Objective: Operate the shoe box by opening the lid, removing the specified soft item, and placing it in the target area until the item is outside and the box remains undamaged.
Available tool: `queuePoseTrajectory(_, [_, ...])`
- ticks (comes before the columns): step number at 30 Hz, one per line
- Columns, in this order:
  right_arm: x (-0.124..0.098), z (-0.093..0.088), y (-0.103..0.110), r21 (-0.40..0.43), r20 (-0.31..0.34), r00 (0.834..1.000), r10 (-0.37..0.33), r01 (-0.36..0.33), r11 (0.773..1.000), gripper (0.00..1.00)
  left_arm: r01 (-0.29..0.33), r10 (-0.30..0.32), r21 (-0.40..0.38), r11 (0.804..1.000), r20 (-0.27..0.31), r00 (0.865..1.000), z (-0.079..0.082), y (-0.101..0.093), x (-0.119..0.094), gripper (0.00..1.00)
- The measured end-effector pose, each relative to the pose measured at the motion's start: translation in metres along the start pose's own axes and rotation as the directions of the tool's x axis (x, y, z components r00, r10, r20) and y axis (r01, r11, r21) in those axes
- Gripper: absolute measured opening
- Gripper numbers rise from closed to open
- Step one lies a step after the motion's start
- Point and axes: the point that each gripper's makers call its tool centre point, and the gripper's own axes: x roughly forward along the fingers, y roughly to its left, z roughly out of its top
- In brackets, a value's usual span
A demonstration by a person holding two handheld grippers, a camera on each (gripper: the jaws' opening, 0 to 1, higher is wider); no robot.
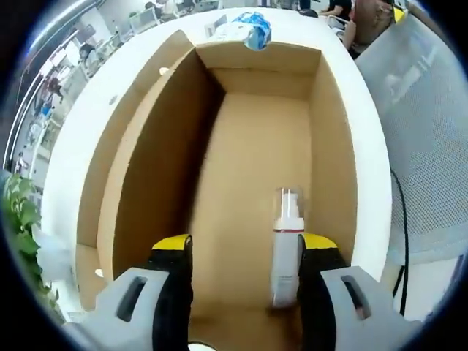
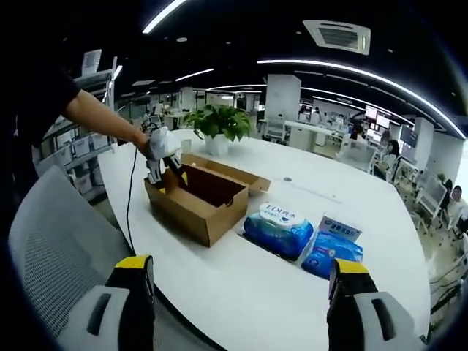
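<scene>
shoe box [image 2: 197, 197] lid already open, left gripper [image 1: 245, 256] jaws spread around bottle [image 1: 287, 245] inside, not yet clamped; right gripper [image 2: 238, 281] released, wipes packs [image 2: 279, 228] on table [image 2: 241, 292] outside

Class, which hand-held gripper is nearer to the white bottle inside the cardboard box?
Left. The left hand-held gripper is inside the cardboard box, one jaw beside the white bottle. The right hand-held gripper is held back from the box, above the table edge.
</scene>
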Motion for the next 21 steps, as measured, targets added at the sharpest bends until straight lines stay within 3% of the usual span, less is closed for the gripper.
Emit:
queuePoseTrajectory(10, [-0.001,0.0,-0.001,-0.003,0.003,1.0,-0.008,0.008,1.0,1.0,-0.035,0.035,0.008,0.999,-0.018,0.999,0.0,0.007,-0.003,0.55])
queuePoseTrajectory(21, [0.0,0.001,-0.002,0.014,0.012,1.0,-0.01,0.01,1.0,0.99,0.022,-0.021,0.014,1.0,-0.032,0.999,-0.001,-0.007,0.0,0.53])
